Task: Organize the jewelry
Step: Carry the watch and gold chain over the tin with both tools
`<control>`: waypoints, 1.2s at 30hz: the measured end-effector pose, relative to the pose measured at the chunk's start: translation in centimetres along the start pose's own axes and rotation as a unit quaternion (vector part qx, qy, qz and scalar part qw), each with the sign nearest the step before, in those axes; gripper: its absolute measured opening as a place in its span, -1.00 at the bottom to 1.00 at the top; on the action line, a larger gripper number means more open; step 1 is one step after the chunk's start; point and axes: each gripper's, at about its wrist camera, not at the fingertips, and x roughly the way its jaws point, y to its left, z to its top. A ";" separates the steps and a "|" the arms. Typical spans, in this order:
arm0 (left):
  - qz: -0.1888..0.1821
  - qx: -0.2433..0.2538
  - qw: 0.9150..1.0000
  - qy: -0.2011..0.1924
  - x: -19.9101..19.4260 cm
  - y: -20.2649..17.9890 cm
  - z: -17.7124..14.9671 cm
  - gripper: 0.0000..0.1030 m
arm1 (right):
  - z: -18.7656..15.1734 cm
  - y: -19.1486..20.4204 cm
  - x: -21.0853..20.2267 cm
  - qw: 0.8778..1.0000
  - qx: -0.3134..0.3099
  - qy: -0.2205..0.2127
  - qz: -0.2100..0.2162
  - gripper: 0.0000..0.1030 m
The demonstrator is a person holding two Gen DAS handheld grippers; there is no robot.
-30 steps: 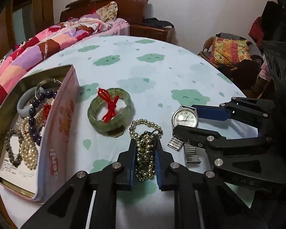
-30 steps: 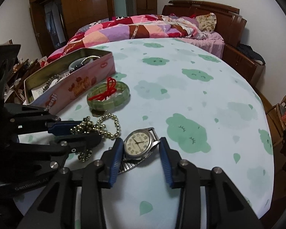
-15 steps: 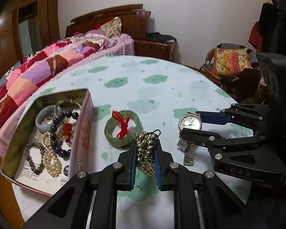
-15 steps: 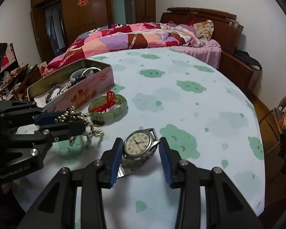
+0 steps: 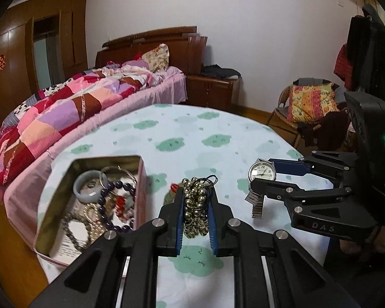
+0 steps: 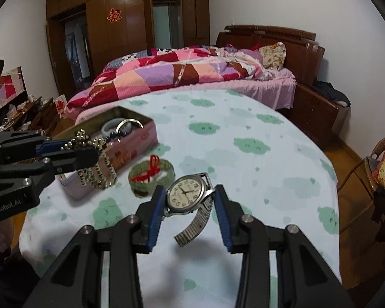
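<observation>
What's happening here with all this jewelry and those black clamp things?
A person is tidying jewelry with a pair of hand-held tongs. The left tongs are shut on a bunch of metal beads, the right tongs on a wristwatch; both are held above the table. A green bracelet lies beside the open tin, which already holds bangles and bead strings.

The left gripper (image 5: 195, 206) is pointing forward and downward above the table, its blue-padded jaws clamping a bunch of beads (image 5: 195, 214). Beside it, the right gripper (image 6: 190, 206) is tilting downward likewise, its jaws pinching a wristwatch (image 6: 186, 197) held in the air.
</observation>
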 end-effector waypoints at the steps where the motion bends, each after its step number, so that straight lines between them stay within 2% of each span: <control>1: 0.002 0.002 1.000 -0.003 -0.2 0.1 0.2 -0.70 | 0.2 0.1 -0.1 1.000 -0.001 -0.002 0.001 -0.20; 8: 0.021 0.002 0.999 -0.025 -2.2 2.1 1.8 -0.70 | 2.4 1.1 -0.3 1.000 -0.018 -0.020 0.013 -0.20; 16: 0.066 -0.035 0.996 -0.044 -3.8 7.0 2.5 -0.70 | 5.1 3.5 0.0 0.998 -0.046 -0.038 0.036 -0.20; 24: 0.097 -0.060 0.992 -0.045 -4.2 10.4 2.3 -0.70 | 7.1 6.4 0.5 0.994 -0.079 -0.054 0.055 -0.20; 36: 0.106 -0.081 0.991 -0.025 -2.7 12.5 1.3 -0.70 | 8.9 10.5 2.8 0.988 -0.106 -0.055 0.093 -0.20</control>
